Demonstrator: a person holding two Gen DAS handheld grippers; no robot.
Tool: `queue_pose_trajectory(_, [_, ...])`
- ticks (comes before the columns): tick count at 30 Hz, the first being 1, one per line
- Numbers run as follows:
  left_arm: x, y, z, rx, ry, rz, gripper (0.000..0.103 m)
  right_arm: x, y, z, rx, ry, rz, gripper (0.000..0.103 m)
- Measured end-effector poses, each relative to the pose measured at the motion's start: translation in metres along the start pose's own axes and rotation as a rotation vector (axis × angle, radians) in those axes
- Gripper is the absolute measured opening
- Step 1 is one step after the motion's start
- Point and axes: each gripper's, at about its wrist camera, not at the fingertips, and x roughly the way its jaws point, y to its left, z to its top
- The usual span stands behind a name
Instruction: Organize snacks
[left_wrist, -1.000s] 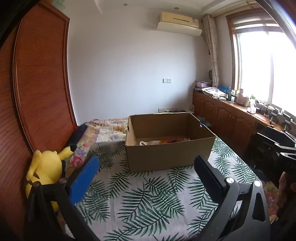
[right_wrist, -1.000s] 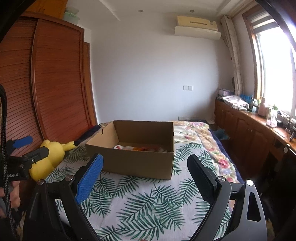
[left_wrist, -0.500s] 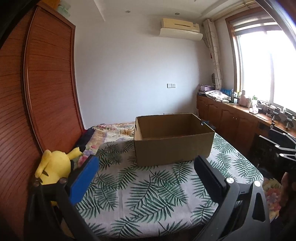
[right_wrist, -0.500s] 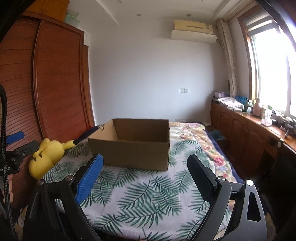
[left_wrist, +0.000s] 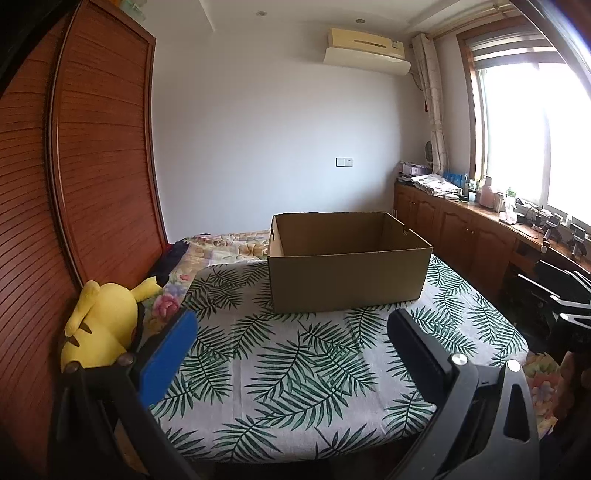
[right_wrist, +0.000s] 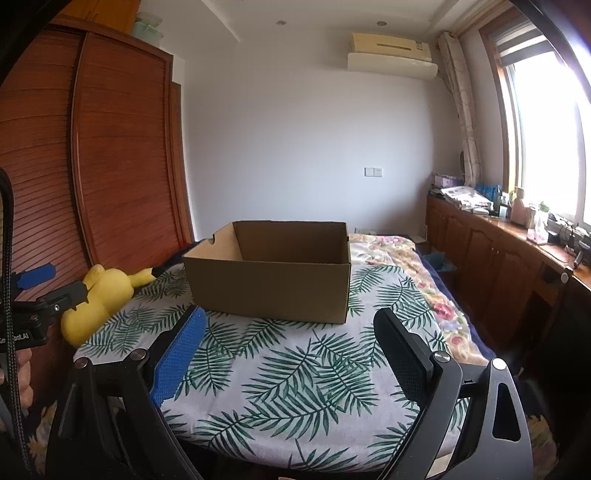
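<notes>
One cardboard box (left_wrist: 349, 266) sits open-topped toward the far side of a table covered in a palm-leaf cloth (left_wrist: 295, 369), and from this low angle its floor is hidden behind the near wall in both views, so no snacks can be made out. Only the right wrist view shows the left gripper (right_wrist: 35, 291) from outside, at the left edge with a bit of the holding hand (right_wrist: 22, 376) cut off by the frame; the left wrist view alone shows black chairs (left_wrist: 557, 291) at far right. Both tongs are spread wide and hold nothing: the left gripper (left_wrist: 291, 354) and the right gripper (right_wrist: 291, 350) hang over the near edge of the table, well apart from the box. A yellow plush toy (left_wrist: 99, 325) lies left of the table against the wooden wardrobe (left_wrist: 92, 166); a cluttered counter (right_wrist: 517, 225) runs under the window on the right.
</notes>
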Motion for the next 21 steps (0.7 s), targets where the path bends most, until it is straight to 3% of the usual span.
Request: queue_pose_trajectory(21, [-0.0020,-0.0010,0.0008,0.004,-0.011,0.009,0.103,-0.0067,0.0000,0.0014,0.004,-0.022,-0.010,0.094])
